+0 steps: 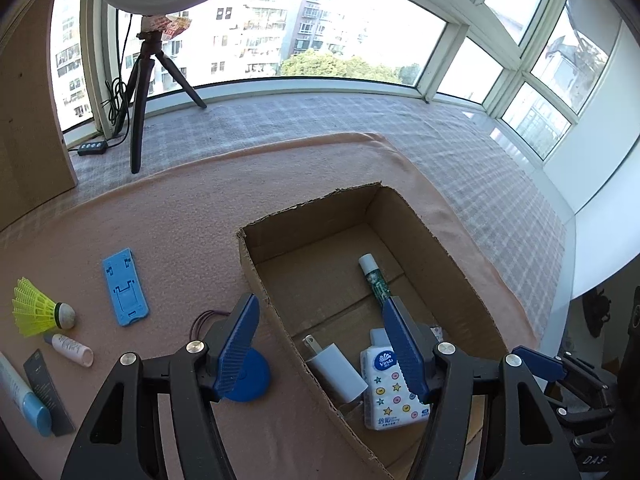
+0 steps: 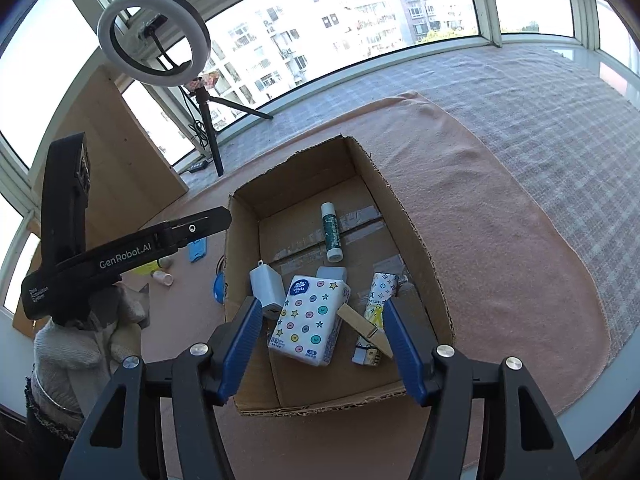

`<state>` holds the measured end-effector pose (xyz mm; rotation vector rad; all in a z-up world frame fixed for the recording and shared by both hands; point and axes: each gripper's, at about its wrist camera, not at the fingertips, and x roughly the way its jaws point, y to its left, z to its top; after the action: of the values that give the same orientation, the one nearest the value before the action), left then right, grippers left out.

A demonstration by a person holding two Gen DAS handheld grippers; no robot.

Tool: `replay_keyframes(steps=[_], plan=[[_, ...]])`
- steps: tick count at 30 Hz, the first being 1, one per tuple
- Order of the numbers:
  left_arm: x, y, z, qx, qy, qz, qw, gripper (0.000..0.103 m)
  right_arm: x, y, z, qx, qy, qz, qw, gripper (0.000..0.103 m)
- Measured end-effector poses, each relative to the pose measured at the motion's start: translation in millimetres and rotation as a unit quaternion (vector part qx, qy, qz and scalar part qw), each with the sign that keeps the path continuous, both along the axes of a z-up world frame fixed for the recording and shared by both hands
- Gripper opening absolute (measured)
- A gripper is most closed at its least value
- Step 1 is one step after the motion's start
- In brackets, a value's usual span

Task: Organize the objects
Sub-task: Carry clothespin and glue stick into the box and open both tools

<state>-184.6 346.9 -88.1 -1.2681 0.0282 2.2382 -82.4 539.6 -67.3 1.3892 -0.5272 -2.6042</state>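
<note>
An open cardboard box [image 1: 452, 248] [image 2: 404, 216] sits on a pink cloth. In it lie a white charger [image 1: 336, 372] [image 2: 266, 286], a patterned tissue pack [image 1: 390, 392] [image 2: 308, 320], a green-and-white tube [image 1: 374, 278] [image 2: 331, 232], a wooden clothespin [image 2: 364, 326] and a small patterned packet [image 2: 380, 292]. My left gripper [image 1: 320, 316] is open and empty over the box's left wall. My right gripper [image 2: 320, 316] is open and empty above the box's near end. Left of the box lie a blue phone stand [image 1: 125, 286], a yellow shuttlecock [image 1: 40, 308], a small white bottle [image 1: 70, 349], a blue disc [image 1: 248, 376], a blue-capped tube [image 1: 22, 396] and a dark strip [image 1: 48, 392].
A ring light on a black tripod [image 1: 140, 92] [image 2: 208, 128] stands at the back by the window, with a cable and switch [image 1: 93, 147]. A wooden board [image 1: 28, 112] leans at the left. A checked cloth [image 1: 460, 152] lies under the pink one. The left gripper's body [image 2: 124, 256] crosses the right wrist view.
</note>
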Motion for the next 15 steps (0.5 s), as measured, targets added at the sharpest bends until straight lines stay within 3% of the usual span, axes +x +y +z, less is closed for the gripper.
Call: replay_keyframes(steps=[15], plan=[[5, -53, -5, -0.013, -0.003, 0.038, 0.9992, 0.068, -6, -28, -3, -0.005, -0.010, 0.028, 1.000, 0.059]])
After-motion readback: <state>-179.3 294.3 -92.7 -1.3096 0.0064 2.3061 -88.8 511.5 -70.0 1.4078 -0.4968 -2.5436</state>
